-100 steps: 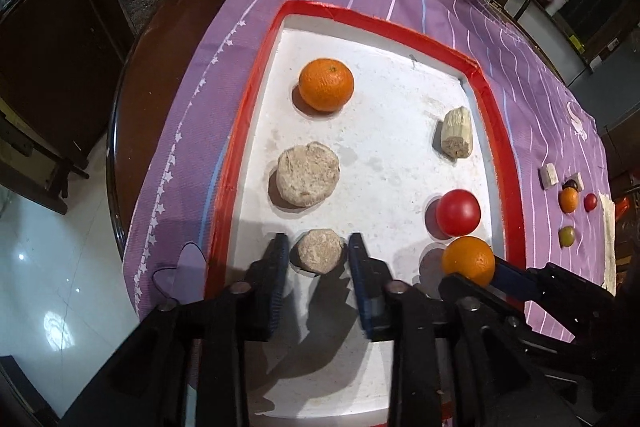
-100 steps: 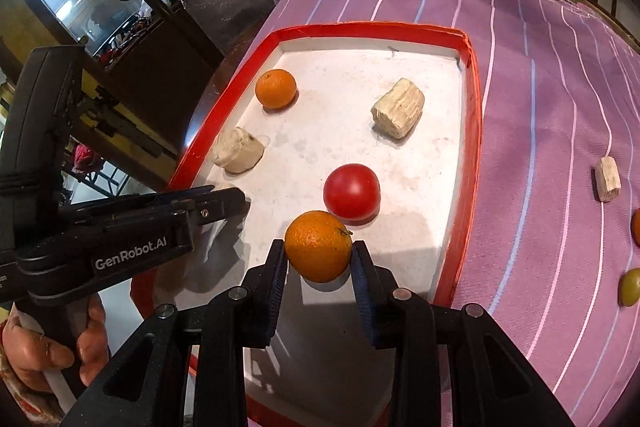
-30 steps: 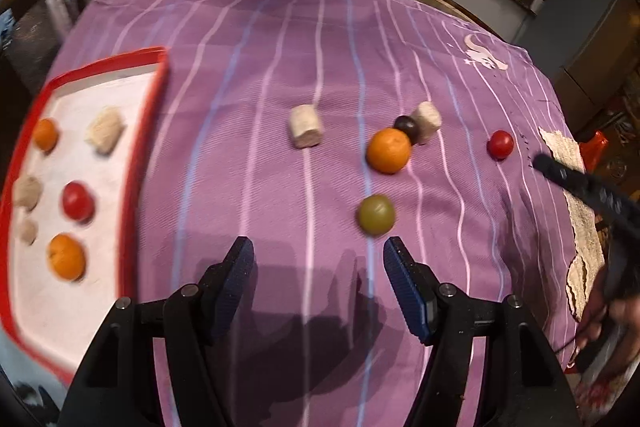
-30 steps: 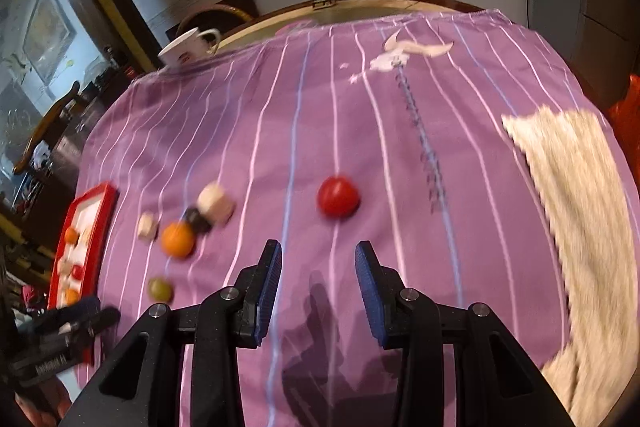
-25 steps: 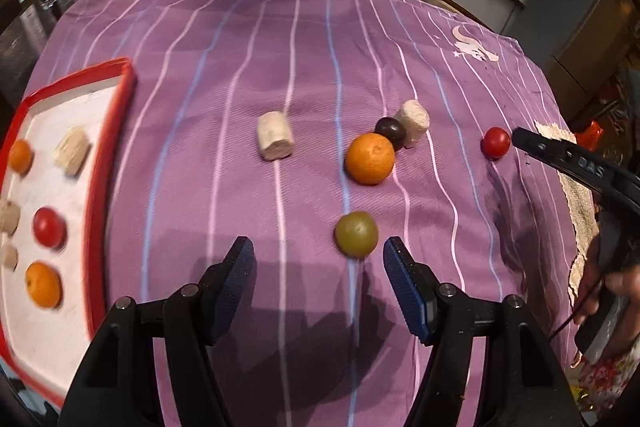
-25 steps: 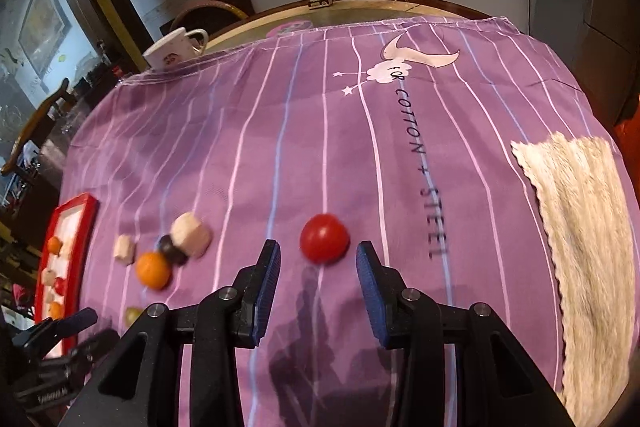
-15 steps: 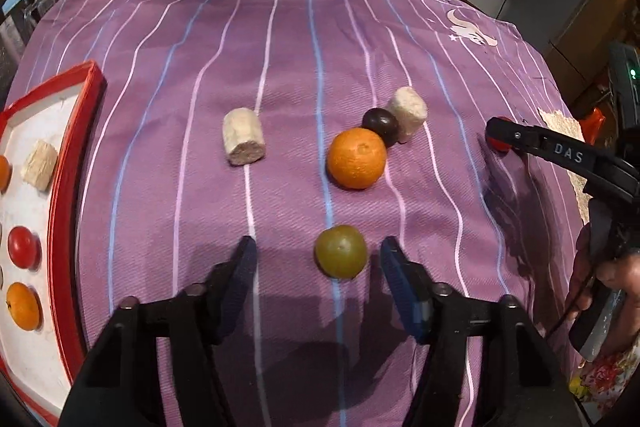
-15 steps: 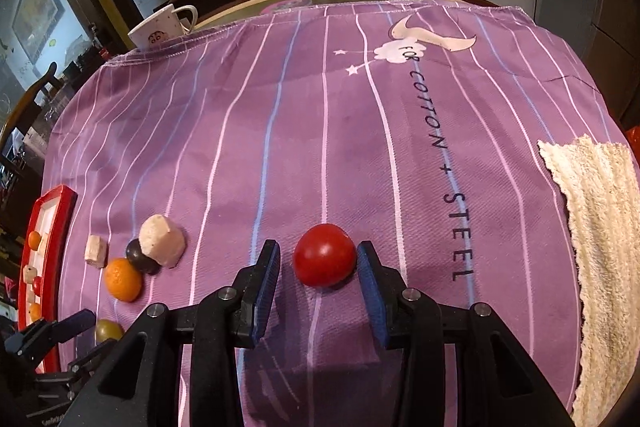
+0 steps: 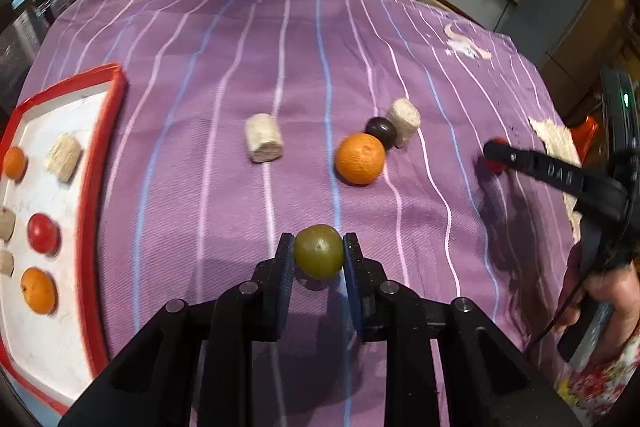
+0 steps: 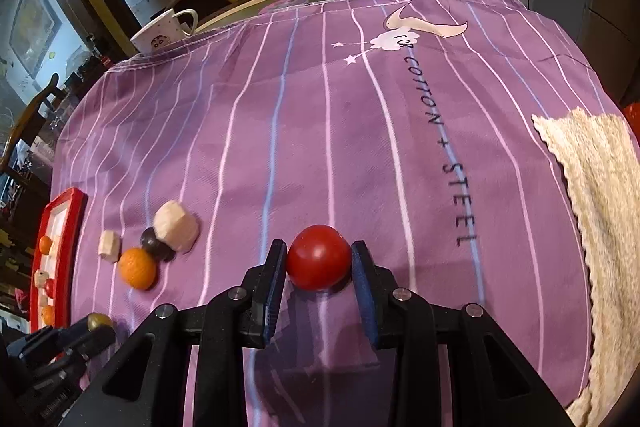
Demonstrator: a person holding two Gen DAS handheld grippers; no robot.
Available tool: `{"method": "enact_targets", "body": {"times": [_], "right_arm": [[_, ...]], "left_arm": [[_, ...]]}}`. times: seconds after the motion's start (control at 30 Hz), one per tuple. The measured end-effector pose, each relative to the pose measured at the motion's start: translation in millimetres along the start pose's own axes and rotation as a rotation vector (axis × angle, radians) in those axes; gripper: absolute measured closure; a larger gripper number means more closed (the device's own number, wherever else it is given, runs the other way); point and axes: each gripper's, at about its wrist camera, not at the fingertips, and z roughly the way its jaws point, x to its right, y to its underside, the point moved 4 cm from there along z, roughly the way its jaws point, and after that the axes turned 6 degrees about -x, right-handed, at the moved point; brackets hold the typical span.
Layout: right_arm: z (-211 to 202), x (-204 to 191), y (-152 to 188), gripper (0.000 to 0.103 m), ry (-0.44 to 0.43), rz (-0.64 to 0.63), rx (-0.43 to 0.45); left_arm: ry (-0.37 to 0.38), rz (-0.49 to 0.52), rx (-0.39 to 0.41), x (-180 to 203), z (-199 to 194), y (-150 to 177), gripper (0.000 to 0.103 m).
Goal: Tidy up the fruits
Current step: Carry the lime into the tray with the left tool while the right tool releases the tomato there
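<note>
As my left gripper clamps the green fruit, my right gripper, just closing, seemingly pinches the red tomato; next, lift both leftward to the red tray.

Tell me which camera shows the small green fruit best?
The left wrist view: the green fruit sits large and sharp at centre, pinched between the left gripper's fingers. In the right wrist view it is only a tiny blob near the lower left edge, partly hidden by that gripper.

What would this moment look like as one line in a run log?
left gripper: shut on green fruit | right gripper: closing around red tomato | red tray: two oranges, one tomato
</note>
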Motion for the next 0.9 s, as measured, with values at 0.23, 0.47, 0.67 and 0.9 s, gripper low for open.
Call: {"method": "enact_targets", "body": {"times": [0.23, 0.47, 0.67, 0.9], "right_arm": [[-23.4, -34.5, 16.6, 0.067, -0.057, -0.019, 0.024], [-38.1, -107.1, 28.3, 0.067, -0.136, -0.107, 0.029], [-38.2, -191.5, 49.3, 0.067, -0.211, -0.211, 0.000], [-19.4, -297.6, 93.7, 0.067, -0.321, -0.352, -0.098]], "left_arm": [[0.012, -0.074, 0.052, -35.6, -36.9, 10.9, 0.080], [-0.032, -0.158, 0.096, -99.9, -71.5, 24.1, 0.080], [-0.115, -0.240, 0.090, -179.9, -88.5, 44.4, 0.080], [-0.173, -0.275, 0.040, -247.3, -87.1, 60.3, 0.080]]}}
